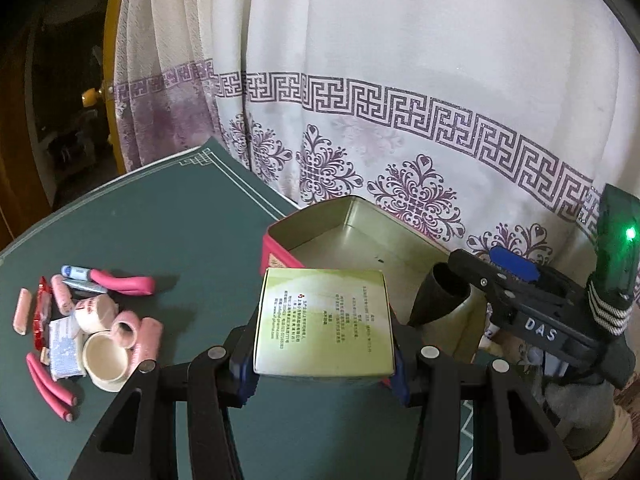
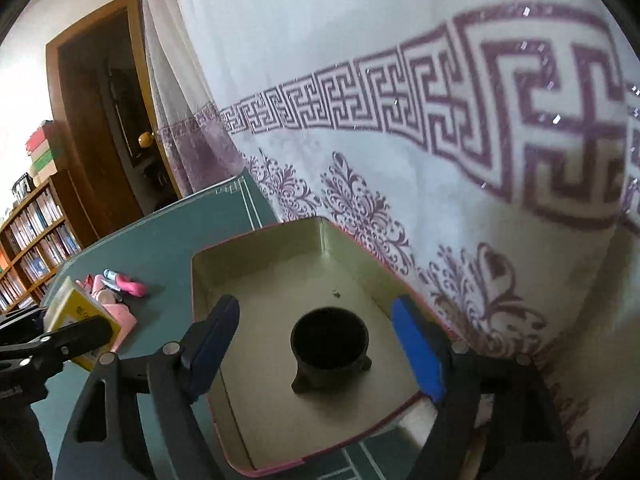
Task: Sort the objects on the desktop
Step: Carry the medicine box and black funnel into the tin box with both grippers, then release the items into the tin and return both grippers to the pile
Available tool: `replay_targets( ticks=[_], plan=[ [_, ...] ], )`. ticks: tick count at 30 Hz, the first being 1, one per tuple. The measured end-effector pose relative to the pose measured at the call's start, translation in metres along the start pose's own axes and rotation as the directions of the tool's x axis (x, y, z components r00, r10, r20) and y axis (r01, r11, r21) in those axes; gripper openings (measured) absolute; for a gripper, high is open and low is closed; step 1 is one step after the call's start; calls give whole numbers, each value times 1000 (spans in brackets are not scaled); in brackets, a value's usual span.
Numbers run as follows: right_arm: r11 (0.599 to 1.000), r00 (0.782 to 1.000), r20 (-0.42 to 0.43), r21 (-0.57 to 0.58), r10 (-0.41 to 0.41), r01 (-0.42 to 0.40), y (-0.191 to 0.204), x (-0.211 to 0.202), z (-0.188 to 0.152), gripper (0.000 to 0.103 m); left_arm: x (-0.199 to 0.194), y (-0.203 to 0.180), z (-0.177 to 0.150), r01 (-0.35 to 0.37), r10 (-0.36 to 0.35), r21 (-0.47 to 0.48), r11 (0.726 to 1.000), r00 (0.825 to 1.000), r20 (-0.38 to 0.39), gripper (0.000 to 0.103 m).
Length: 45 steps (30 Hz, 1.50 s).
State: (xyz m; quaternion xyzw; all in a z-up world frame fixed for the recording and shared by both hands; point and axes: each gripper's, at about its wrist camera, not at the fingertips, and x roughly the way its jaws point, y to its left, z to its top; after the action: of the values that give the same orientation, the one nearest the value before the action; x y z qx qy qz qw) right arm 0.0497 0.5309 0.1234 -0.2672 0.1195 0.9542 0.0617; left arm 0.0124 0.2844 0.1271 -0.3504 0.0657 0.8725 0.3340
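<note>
My left gripper point(image 1: 322, 360) is shut on a pale green printed carton point(image 1: 324, 320), its blue pads pressing the two sides, and holds it just in front of an open tin point(image 1: 360, 220) that is pink outside and gold inside. In the right wrist view a black cup point(image 2: 330, 344) stands upright on the floor of the tin point(image 2: 256, 252). My right gripper point(image 2: 316, 312) is open around the cup, with a gap between each blue pad and the cup. The left wrist view shows that cup point(image 1: 436, 296) below the right gripper point(image 1: 504, 280).
A heap of small things lies at the left of the green table mat point(image 1: 160, 220): pink-handled pliers point(image 1: 124, 282), tape rolls point(image 1: 106, 360), pink cylinders point(image 1: 148, 340), a small packet point(image 1: 64, 350). A patterned white curtain point(image 1: 400, 60) hangs right behind the tin. A bookshelf point(image 2: 36, 232) stands far left.
</note>
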Motion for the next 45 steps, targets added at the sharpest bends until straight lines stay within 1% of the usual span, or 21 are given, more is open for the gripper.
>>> replay_targets(
  ticks=[5, 12, 17, 18, 20, 21, 22, 28, 32, 34, 37, 40, 42, 45],
  plan=[
    [1000, 1000, 11, 10, -4, 4, 1, -2, 2, 82, 15, -9, 10, 26, -26, 8, 1000, 1000, -8, 52],
    [1000, 999, 49, 23, -16, 15, -1, -11, 7, 82, 41, -19, 31, 62, -62, 11, 998, 998, -15, 52],
    [999, 998, 51, 34, -24, 22, -3, -10, 8, 82, 63, -28, 44, 78, -78, 20, 997, 997, -14, 53],
    [999, 998, 49, 36, -27, 25, -4, -10, 8, 82, 68, -28, 46, 78, -78, 12, 997, 997, -13, 55],
    [999, 999, 45, 37, -31, 29, -5, -7, 8, 82, 75, -26, 48, 78, -78, -5, 997, 997, -23, 65],
    [999, 999, 41, 35, -34, 33, -5, -5, 7, 82, 78, -23, 48, 68, -69, -15, 998, 997, -27, 77],
    [999, 999, 38, 31, -38, 37, -5, -4, 6, 82, 78, -19, 47, 46, -47, -26, 999, 999, -20, 79],
    [998, 998, 11, -22, -57, 57, 4, 6, 0, 82, 64, -1, 43, -6, 6, -45, 999, 1000, 1, 79],
    [985, 995, -7, -143, -98, 96, 24, 14, -11, 82, 51, 15, 37, -39, 40, -62, 997, 999, 11, 79],
    [974, 994, -16, -203, -107, 101, 35, 17, -18, 82, 44, 28, 31, -65, 66, -81, 995, 998, 8, 80],
    [957, 993, -49, -276, -103, 86, 50, 25, -27, 82, 33, 47, 21, -97, 97, -112, 989, 995, -1, 80],
    [942, 990, -102, -330, -96, 57, 65, 34, -35, 82, 20, 69, 11, -124, 126, -154, 980, 992, -1, 80],
    [943, 989, -111, -329, -100, 58, 69, 36, -39, 82, 13, 85, 3, -144, 146, -185, 972, 989, -6, 80],
    [965, 985, -158, -260, -66, 23, 66, 41, -39, 82, -2, 111, -11, -175, 178, -242, 954, 984, -13, 80]
  ],
)
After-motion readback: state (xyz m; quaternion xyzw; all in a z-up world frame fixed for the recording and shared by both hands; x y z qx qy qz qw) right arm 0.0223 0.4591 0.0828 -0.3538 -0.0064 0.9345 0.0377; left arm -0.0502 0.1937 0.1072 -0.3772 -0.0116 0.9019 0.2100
